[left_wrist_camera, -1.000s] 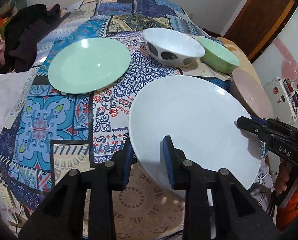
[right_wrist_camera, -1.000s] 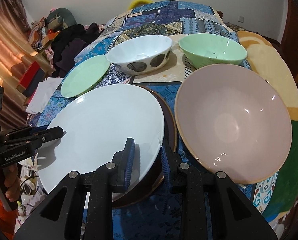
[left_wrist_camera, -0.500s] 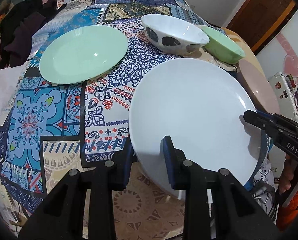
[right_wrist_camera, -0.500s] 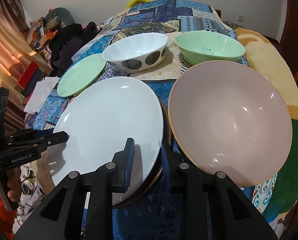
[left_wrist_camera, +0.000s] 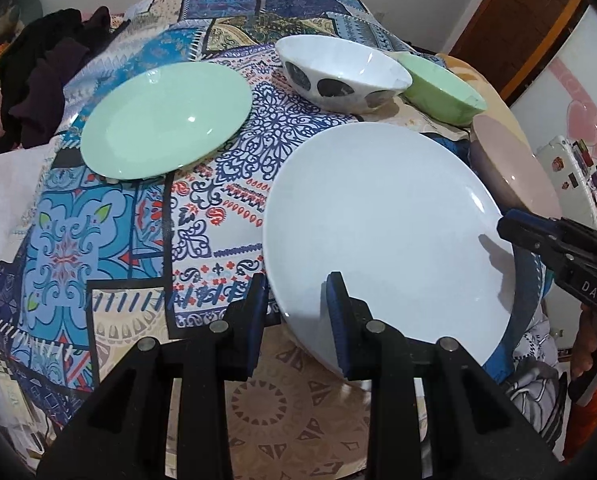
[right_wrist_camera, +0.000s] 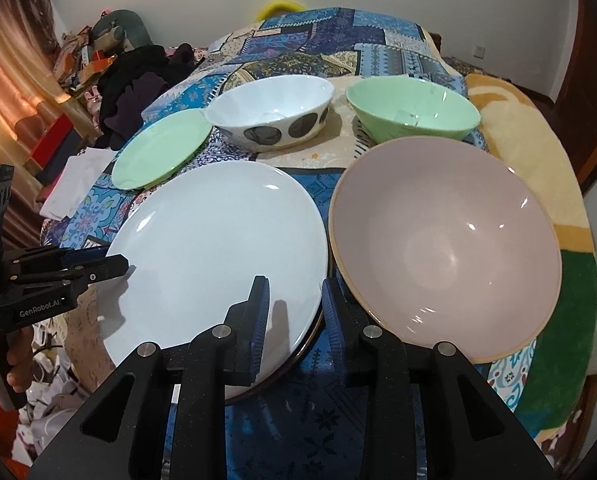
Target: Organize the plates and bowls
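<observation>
Your left gripper [left_wrist_camera: 294, 312] stands with its jaws parted astride the near-left rim of the white plate [left_wrist_camera: 382, 232], one blue pad below or outside the rim and the other over the plate's face; whether the pads press the rim you cannot tell. Your right gripper [right_wrist_camera: 294, 312] stands the same way, jaws parted about the plate's near-right rim, contact likewise not clear. The white plate [right_wrist_camera: 218, 248] sits on a dark-rimmed plate [right_wrist_camera: 316, 330], of which only a thin edge shows beneath it. Pink bowl [right_wrist_camera: 446, 248]: upright, just beside the white plate on its right, rims nearly touching. Green bowl [right_wrist_camera: 412, 110]: upright, behind the pink bowl. White bowl with dark spots [right_wrist_camera: 272, 114]: upright, left of the green bowl, behind the white plate. Green plate [left_wrist_camera: 166, 120]: flat, to the left of the spotted bowl and apart from the white plate. All lie on a patchwork cloth [left_wrist_camera: 110, 240] in blue, cream and red, which covers what looks like a bed. Dark clothing [right_wrist_camera: 138, 88] is heaped at the far left edge. In the left view your right gripper [left_wrist_camera: 558, 248] enters from the right, its tips at the white plate's far rim.
</observation>
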`<control>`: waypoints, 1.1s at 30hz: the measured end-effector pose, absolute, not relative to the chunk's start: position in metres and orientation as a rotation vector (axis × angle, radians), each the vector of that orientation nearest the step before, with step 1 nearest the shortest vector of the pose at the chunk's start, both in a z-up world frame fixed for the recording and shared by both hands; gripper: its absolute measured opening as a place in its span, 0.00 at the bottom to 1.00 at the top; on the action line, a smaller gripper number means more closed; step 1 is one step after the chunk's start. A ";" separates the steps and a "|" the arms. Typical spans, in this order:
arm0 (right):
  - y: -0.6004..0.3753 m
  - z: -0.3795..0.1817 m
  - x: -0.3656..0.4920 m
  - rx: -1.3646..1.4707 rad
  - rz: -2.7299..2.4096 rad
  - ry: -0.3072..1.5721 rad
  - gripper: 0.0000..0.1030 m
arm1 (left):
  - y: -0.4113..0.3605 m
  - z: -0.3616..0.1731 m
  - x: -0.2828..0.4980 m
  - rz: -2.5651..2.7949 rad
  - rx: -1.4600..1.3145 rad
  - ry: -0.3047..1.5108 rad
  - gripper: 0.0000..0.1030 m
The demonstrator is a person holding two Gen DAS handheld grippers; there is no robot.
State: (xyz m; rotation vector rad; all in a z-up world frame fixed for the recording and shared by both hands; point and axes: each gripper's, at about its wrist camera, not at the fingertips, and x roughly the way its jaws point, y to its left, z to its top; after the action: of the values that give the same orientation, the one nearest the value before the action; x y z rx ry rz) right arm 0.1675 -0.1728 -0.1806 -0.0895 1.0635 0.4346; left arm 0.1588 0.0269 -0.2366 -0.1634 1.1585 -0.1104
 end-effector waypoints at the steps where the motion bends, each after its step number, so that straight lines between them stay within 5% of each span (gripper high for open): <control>1: -0.173 -0.178 0.168 -0.091 0.433 1.057 0.26 | 0.029 -0.235 0.157 -0.106 -0.170 1.155 0.29; 10: -0.154 -0.156 0.181 -0.073 0.477 1.000 0.28 | 0.061 -0.202 0.143 -0.026 -0.187 1.058 0.30; 17: -0.108 -0.138 0.200 -0.145 0.559 0.924 0.30 | 0.093 -0.176 0.145 0.072 -0.182 0.954 0.53; 22: -0.079 -0.134 0.217 -0.170 0.616 0.883 0.45 | 0.119 -0.161 0.157 0.129 -0.182 0.899 0.59; 25: -0.063 -0.140 0.230 -0.181 0.639 0.892 0.46 | 0.132 -0.157 0.165 0.154 -0.172 0.876 0.71; 33: -0.026 -0.181 0.259 -0.195 0.685 1.021 0.46 | 0.172 -0.178 0.203 0.193 -0.190 0.908 0.82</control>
State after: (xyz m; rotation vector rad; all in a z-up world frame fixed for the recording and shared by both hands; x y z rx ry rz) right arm 0.2587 -0.0257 -0.1808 -0.1948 1.0212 0.6854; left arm 0.2027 0.1720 -0.1780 -0.1903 0.9077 0.1934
